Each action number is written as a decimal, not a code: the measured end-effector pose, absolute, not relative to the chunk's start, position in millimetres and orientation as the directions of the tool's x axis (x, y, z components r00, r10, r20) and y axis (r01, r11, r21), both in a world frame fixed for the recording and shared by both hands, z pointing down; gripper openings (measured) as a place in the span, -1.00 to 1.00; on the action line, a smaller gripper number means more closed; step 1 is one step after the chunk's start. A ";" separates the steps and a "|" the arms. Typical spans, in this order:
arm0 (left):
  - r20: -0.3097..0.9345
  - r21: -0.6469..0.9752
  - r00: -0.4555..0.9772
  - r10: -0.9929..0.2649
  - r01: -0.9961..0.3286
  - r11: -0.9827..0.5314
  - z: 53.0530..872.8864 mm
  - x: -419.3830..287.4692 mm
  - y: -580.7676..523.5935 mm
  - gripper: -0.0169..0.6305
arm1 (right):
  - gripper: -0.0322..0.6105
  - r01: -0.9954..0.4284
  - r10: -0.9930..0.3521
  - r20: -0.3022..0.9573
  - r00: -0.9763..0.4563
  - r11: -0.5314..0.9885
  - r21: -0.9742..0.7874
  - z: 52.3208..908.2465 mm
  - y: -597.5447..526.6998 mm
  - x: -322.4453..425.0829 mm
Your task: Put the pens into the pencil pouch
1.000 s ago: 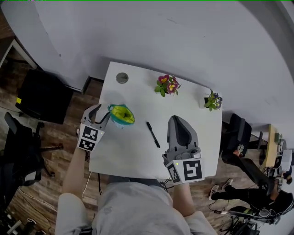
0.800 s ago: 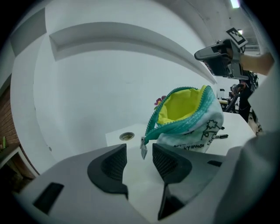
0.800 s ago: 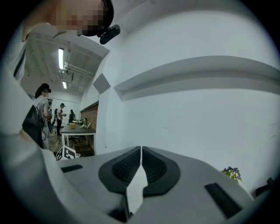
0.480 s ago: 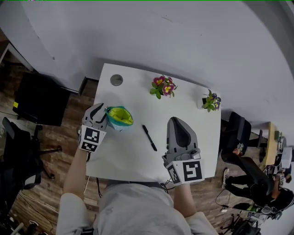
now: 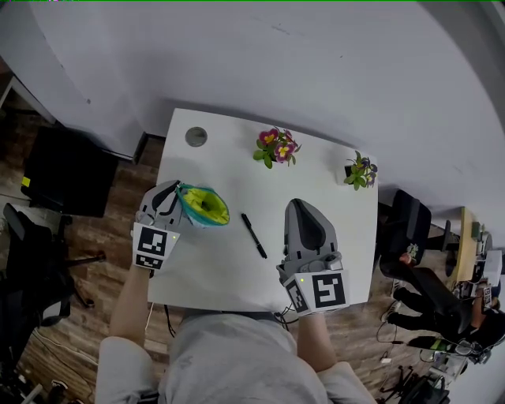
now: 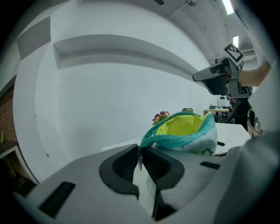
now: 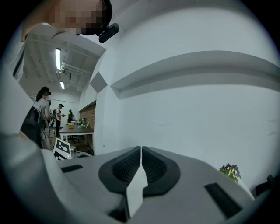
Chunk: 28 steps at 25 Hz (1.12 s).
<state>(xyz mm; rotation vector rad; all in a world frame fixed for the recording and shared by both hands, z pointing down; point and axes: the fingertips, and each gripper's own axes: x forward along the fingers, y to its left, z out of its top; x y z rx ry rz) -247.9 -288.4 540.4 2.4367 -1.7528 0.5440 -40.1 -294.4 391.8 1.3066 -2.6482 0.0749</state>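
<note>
Our left hand-held gripper (image 5: pixel 177 192) is closing its jaws on the pouch (image 5: pixel 205 207) edge. Right of it, the pen (image 5: pixel 253 235) lies on the desk (image 5: pixel 229 150), left of our right hand-held gripper (image 5: pixel 303 208), whose jaws are together and empty.

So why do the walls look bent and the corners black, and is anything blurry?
Head view: a wide lens bows the wall behind the table; the light is dim. Left gripper view: black round border, glaring ceiling light, pencil pouch sharp. Right gripper view: same border, curved wall ledge, nothing badly blurred.
</note>
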 end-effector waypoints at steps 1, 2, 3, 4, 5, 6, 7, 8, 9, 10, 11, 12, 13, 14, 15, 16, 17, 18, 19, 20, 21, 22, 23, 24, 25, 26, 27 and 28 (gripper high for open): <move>0.336 -0.118 0.274 -0.901 -0.937 -0.329 536.5 -248.2 -286.0 -0.78 | -0.80 -0.791 -0.781 0.189 -0.595 0.611 0.036 391.7 -293.3 -40.1; 0.336 -0.101 0.272 -0.902 -0.941 -0.322 532.8 -248.4 -283.9 -0.78 | -0.80 -0.791 -0.781 0.187 -0.596 0.611 0.034 391.6 -292.3 -40.1; 0.331 -0.083 0.271 -0.904 -0.946 -0.314 528.4 -248.5 -282.2 -0.78 | -0.80 -0.791 -0.781 0.184 -0.597 0.611 0.031 391.3 -291.3 -40.2; 0.322 -0.066 0.270 -0.908 -0.950 -0.306 523.0 -248.7 -280.6 -0.79 | -0.80 -0.791 -0.781 0.181 -0.598 0.612 0.028 390.8 -290.1 -40.3; 0.309 -0.055 0.268 -0.913 -0.953 -0.298 516.5 -248.9 -278.6 -0.79 | -0.80 -0.791 -0.781 0.179 -0.599 0.612 0.026 390.1 -288.6 -40.5; 0.294 -0.050 0.266 -0.918 -0.955 -0.293 509.5 -248.9 -276.1 -0.79 | -0.81 -0.790 -0.781 0.176 -0.599 0.612 0.024 389.1 -286.5 -40.8; 0.278 -0.050 0.265 -0.923 -0.956 -0.290 502.4 -248.7 -273.0 -0.79 | -0.80 -0.790 -0.781 0.173 -0.600 0.613 0.023 388.0 -284.1 -41.1; 0.262 -0.048 0.266 -0.928 -0.957 -0.288 495.7 -248.3 -269.6 -0.79 | -0.80 -0.790 -0.781 0.170 -0.601 0.613 0.022 386.8 -281.4 -41.4; 0.247 -0.043 0.267 -0.932 -0.957 -0.285 489.5 -247.7 -266.3 -0.79 | -0.81 -0.790 -0.781 0.167 -0.601 0.613 0.022 385.9 -279.0 -41.4; 0.233 -0.035 0.267 -0.935 -0.959 -0.283 484.0 -247.1 -263.4 -0.79 | -0.80 -0.790 -0.782 0.164 -0.601 0.612 0.022 385.2 -277.0 -41.0; 0.220 -0.025 0.267 -0.938 -0.960 -0.279 479.2 -246.6 -260.8 -0.79 | -0.80 -0.790 -0.782 0.163 -0.601 0.612 0.022 384.9 -275.4 -40.3; 0.209 -0.013 0.267 -0.941 -0.961 -0.276 475.1 -246.2 -258.3 -0.79 | -0.80 -0.791 -0.782 0.165 -0.601 0.612 0.022 385.2 -274.2 -39.4; 0.199 0.001 0.267 -0.943 -0.962 -0.272 471.3 -246.0 -255.8 -0.79 | -0.81 -0.790 -0.782 0.169 -0.600 0.612 0.023 386.3 -273.0 -38.5; 0.190 0.017 0.268 -0.945 -0.963 -0.269 467.6 -246.0 -253.1 -0.79 | -0.80 -0.790 -0.780 0.177 -0.600 0.612 0.021 388.5 -271.7 -37.6; 0.182 0.036 0.269 -0.946 -0.963 -0.267 464.1 -246.2 -250.2 -0.79 | -0.81 -0.790 -0.779 0.188 -0.599 0.612 0.019 391.8 -270.3 -36.6; 0.175 0.057 0.271 -0.947 -0.963 -0.265 460.7 -246.2 -246.9 -0.79 | -0.81 -0.790 -0.776 0.200 -0.598 0.612 0.015 396.3 -268.6 -35.4; 0.168 0.076 0.272 -0.948 -0.962 -0.263 457.5 -246.1 -243.3 -0.79 | -0.80 -0.789 -0.772 0.215 -0.598 0.614 0.012 401.7 -266.6 -34.2; 0.160 0.093 0.273 -0.949 -0.961 -0.261 454.2 -245.8 -239.4 -0.79 | -0.80 -0.786 -0.766 0.233 -0.599 0.618 0.010 407.8 -264.2 -32.9; 0.153 0.108 0.272 -0.950 -0.960 -0.258 450.9 -245.3 -235.2 -0.79 | -0.80 -0.782 -0.758 0.254 -0.601 0.623 0.008 414.7 -261.5 -31.7; 0.146 0.120 0.272 -0.951 -0.959 -0.256 447.5 -244.5 -231.1 -0.79 | -0.80 -0.778 -0.748 0.278 -0.603 0.628 0.004 422.4 -258.7 -30.4; 0.140 0.127 0.271 -0.952 -0.959 -0.254 444.5 -243.5 -227.2 -0.79 | -0.80 -0.774 -0.737 0.304 -0.604 0.633 -0.004 430.9 -256.0 -29.1; 0.135 0.131 0.271 -0.953 -0.958 -0.254 441.9 -242.3 -223.6 -0.79 | -0.80 -0.771 -0.724 0.332 -0.605 0.637 -0.015 440.1 -253.5 -27.8; 0.130 0.132 0.271 -0.954 -0.958 -0.254 439.7 -240.8 -220.1 -0.79 | -0.80 -0.766 -0.709 0.360 -0.607 0.642 -0.029 449.8 -251.2 -26.8; 0.126 0.132 0.271 -0.954 -0.958 -0.255 437.9 -239.2 -216.9 -0.79 | -0.80 -0.762 -0.692 0.387 -0.610 0.646 -0.046 459.7 -249.1 -26.1; 0.122 0.133 0.272 -0.955 -0.958 -0.256 436.3 -237.6 -213.8 -0.79 | -0.80 -0.757 -0.674 0.413 -0.612 0.650 -0.061 469.6 -247.2 -25.5; 0.117 0.135 0.272 -0.955 -0.957 -0.256 434.8 -236.2 -210.8 -0.79 | -0.80 -0.753 -0.657 0.438 -0.613 0.655 -0.072 479.3 -245.5 -25.2; 0.113 0.138 0.271 -0.956 -0.957 -0.255 433.5 -235.1 -207.9 -0.79 | -0.80 -0.748 -0.640 0.463 -0.613 0.659 -0.079 488.8 -243.8 -25.0; 0.109 0.142 0.269 -0.957 -0.957 -0.253 432.2 -234.3 -204.9 -0.79 | -0.80 -0.743 -0.623 0.488 -0.612 0.664 -0.084 498.3 -242.2 -25.0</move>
